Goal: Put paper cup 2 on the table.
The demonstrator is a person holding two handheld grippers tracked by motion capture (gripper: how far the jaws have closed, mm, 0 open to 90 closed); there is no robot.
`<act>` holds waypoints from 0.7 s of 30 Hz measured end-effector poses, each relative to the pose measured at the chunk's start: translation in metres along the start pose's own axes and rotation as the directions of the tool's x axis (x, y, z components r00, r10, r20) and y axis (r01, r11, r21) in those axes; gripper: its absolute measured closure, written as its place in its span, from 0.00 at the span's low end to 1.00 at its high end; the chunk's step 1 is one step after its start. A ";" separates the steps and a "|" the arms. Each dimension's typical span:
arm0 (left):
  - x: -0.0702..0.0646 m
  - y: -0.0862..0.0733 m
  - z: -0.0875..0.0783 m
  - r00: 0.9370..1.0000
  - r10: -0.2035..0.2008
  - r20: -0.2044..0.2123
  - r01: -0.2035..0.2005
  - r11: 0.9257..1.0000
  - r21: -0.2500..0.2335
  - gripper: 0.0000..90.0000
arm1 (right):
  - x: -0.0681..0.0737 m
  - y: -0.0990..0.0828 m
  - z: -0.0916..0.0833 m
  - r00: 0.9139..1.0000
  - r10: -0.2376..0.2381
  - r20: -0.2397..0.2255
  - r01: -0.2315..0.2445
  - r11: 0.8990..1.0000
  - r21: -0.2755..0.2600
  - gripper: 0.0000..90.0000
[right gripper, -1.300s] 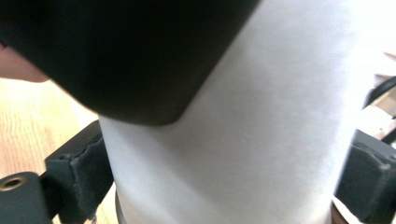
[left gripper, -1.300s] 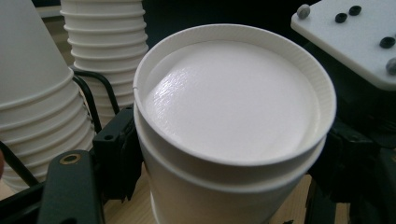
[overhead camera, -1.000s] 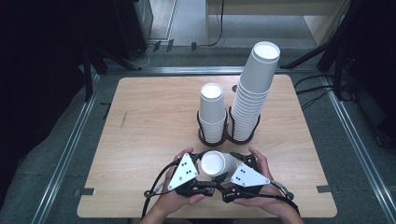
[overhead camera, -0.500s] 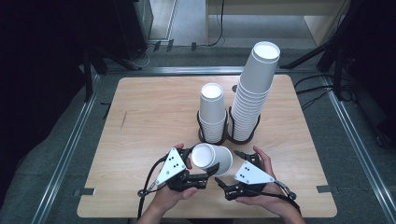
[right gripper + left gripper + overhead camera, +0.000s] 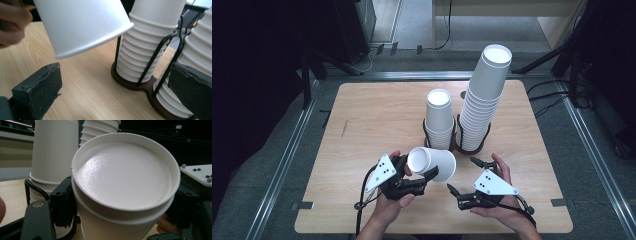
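**Left claw carrying one paper cup, stacks ahead**

The paper cup (image 5: 432, 162) is off the tabletop (image 5: 362, 125), lying nearly on its side near the front edge, just short of the two stacks. My left claw (image 5: 428, 176) is pinching it by the wall; in the left gripper view the cup's flat, recessed bottom (image 5: 123, 173) faces the camera, with a black jaw pressed on its left side. My right claw (image 5: 462, 176) is spread wide and holds nothing, jaws well apart in its own view, the cup's rolled rim (image 5: 95, 42) hanging above them.

Judgement: the step in hand is taking this cup to the short stack (image 5: 439, 120). To do it well I'd turn it bottom-up to match the stack, line it up over the top cup, and lower straight. Keep the squeeze light; thin paper walls dent and go oval, and then the cup won't nest.

Materials: cups are matte white paper, tapered, with faint pebbling on the bottom disc. The tall stack (image 5: 482, 100) leans slightly and shows stepped rims. Both sit in a dark wire holder (image 5: 147, 67) on a brown base. Tabletop is pale wood grain, smooth.
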State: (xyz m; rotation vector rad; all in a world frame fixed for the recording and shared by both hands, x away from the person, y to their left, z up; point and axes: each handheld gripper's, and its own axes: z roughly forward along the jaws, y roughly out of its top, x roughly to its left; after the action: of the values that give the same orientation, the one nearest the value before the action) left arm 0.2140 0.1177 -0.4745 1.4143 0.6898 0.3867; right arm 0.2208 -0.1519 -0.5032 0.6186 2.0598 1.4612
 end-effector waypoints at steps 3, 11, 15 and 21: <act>0.000 -0.003 0.001 1.000 -0.011 -0.008 0.011 1.000 -0.017 0.25 | 0.003 0.005 -0.003 1.000 -0.024 -0.002 0.024 1.000 -0.019 0.00; -0.006 -0.011 0.007 0.999 -0.034 -0.026 0.034 0.999 -0.020 0.25 | 0.015 0.015 -0.005 0.994 -0.101 0.039 0.103 0.994 -0.041 0.00; -0.010 -0.013 0.010 0.999 -0.040 -0.023 0.039 0.999 -0.020 0.25 | 0.019 0.016 -0.004 0.987 -0.143 0.079 0.146 0.989 -0.037 0.00; -0.016 -0.014 0.013 0.999 -0.049 -0.022 0.048 0.999 -0.015 0.25 | 0.027 0.018 -0.001 0.967 -0.220 0.128 0.225 0.974 -0.031 0.00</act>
State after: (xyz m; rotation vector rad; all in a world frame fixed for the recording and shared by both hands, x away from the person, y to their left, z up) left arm 0.2082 0.0962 -0.4844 1.3789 0.7366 0.3692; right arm 0.2010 -0.1294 -0.4907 0.4321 1.9264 1.3035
